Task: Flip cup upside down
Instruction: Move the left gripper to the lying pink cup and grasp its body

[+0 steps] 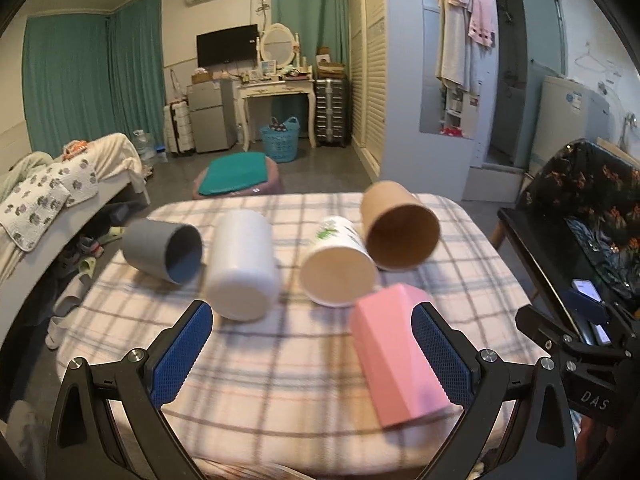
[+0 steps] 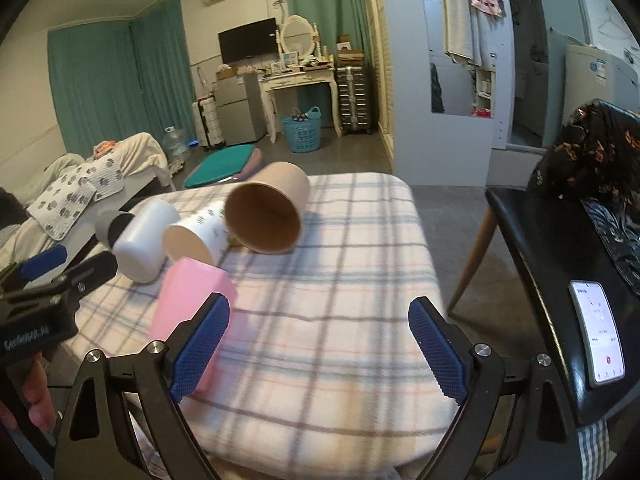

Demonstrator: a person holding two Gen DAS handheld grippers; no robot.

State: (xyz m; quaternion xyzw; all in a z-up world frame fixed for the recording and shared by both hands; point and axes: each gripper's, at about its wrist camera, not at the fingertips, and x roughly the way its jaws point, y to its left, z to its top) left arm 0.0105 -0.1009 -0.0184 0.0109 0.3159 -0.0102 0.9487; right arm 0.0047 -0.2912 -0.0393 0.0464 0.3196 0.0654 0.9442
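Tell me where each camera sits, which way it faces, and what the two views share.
Left wrist: rides the left tool, facing the plaid table; its open blue fingers flank the pink cup; the right tool shows at the right edge.
Right wrist: rides the right tool, same direction, fingers open; the left tool and a hand show at left.
Shared: pink cup, brown cup, both tools.

Only "DAS" legible, in pale letters on the right tool [image 1: 592,398] body, seen from the left wrist. Blurred print on the left tool [image 2: 28,338] body and on the phone [image 2: 598,332] screen, unreadable.
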